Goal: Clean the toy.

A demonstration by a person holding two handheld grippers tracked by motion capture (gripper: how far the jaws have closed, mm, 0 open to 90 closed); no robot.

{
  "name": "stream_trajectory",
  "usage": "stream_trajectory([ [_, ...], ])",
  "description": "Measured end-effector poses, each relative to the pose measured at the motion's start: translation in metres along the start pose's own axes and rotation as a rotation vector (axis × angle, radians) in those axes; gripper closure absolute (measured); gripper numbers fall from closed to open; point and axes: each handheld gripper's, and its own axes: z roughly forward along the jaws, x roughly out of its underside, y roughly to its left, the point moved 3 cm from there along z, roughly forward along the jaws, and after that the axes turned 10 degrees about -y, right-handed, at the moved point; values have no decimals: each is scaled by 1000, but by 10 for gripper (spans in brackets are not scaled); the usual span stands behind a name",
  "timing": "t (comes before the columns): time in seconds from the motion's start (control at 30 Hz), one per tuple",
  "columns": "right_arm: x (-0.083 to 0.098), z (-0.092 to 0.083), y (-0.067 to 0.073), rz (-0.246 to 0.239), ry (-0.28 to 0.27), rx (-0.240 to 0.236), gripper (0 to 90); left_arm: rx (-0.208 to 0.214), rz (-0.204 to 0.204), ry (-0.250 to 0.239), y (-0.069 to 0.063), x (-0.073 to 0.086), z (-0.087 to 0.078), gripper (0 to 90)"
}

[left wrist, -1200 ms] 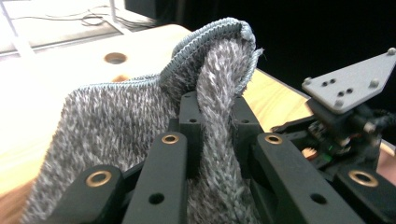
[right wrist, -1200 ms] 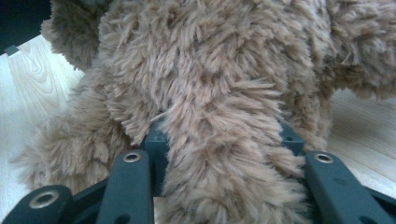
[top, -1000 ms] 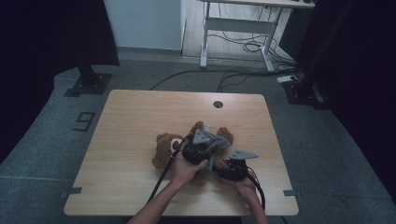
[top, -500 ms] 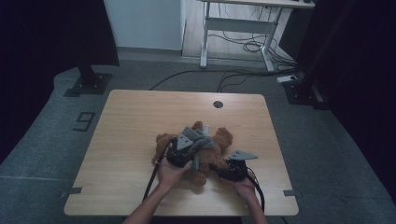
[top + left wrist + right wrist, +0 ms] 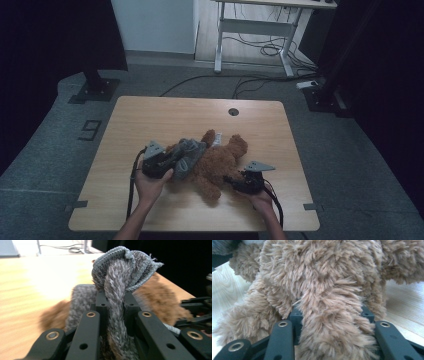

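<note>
- the only writing to read is a pale "9" (image 5: 90, 130) marked on the grey floor just left of the table (image 5: 150, 112); the bear bears a small white tag (image 5: 216, 142) near its head, too small to read
- the brown teddy bear (image 5: 217, 162) lies on its back near the middle of the table, toward the person's side, head pointing to the far right
- the left gripper (image 5: 172, 162) is clamped on a fold of the grey knitted garment (image 5: 117, 290), pinched tight between its jaws
- the right gripper (image 5: 235, 181) is closed on a plush limb (image 5: 332, 322) at the bear's near right
- since the earlier frames the left gripper and the garment have slid leftward across the bear, so more brown body now shows; the right gripper has kept its place
- bare wood lies on the far half of the table around the round cable hole (image 5: 233, 111) and along the left edge; the near edge is close under both hands
</note>
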Motion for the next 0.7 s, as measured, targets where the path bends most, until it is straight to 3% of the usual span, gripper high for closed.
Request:
stream_trajectory([
  [0.07,0,0,-1,8,-1,-2,548,-24,-13,30,12,8,-3,790],
  [0.13,0,0,-1,8,-2,-7,547,-14,-60,38,21,18,-6,790],
  [0.3,1,1,-1,9,-3,-4,547,-80,-12,66,30,26,-12,791],
  [0.5,1,1,-2,14,-6,-7,548,-143,-22,149,49,49,-15,791],
  [0.6,1,1,-2,16,-7,-7,548,-135,-74,194,58,65,-13,791],
  [0.7,1,1,-2,17,-7,-6,548,-122,-86,190,59,67,-13,790],
])
